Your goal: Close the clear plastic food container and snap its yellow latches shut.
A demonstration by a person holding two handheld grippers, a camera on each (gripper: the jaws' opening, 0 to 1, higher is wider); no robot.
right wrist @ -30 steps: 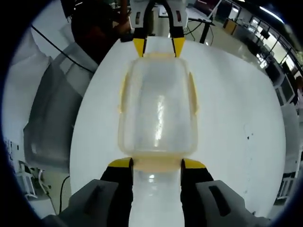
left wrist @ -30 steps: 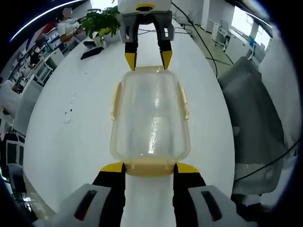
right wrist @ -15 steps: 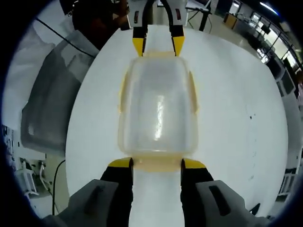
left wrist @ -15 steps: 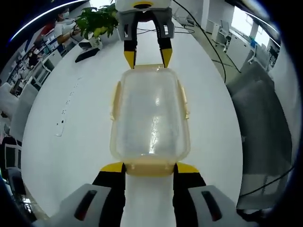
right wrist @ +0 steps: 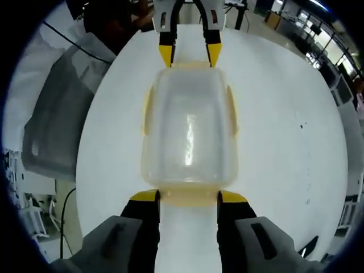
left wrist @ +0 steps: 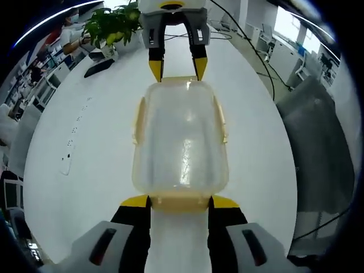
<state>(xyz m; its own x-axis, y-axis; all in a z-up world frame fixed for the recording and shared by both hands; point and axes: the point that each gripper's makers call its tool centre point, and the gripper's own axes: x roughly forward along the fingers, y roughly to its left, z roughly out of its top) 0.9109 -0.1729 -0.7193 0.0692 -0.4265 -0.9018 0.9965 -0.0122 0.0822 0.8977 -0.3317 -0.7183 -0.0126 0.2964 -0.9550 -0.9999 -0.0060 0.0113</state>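
Note:
The clear plastic food container [left wrist: 181, 136] has its lid on and spans the gap between my two grippers over the white table [left wrist: 91, 142]. Pale yellow side latches [left wrist: 137, 122] lie flat against its long walls. My left gripper [left wrist: 180, 202] is shut on the near end latch [left wrist: 180, 200], one yellow-tipped jaw on each side. At the far end the right gripper [left wrist: 176, 69] holds the opposite end. In the right gripper view the container [right wrist: 189, 133] looks the same: my right gripper [right wrist: 188, 198] grips its near end latch [right wrist: 188, 196], and the left gripper [right wrist: 189, 55] grips the far one.
A potted plant [left wrist: 116, 25] and a dark flat device [left wrist: 98, 64] sit at the table's far left. Cables [left wrist: 253, 54] run off the far right. A grey chair [left wrist: 321, 142] stands beside the table, also in the right gripper view as chair [right wrist: 54, 128].
The container stays fixed between both grippers while the table and room behind it have swung round. The views have turned with the hands; the jaws keep the same spacing.

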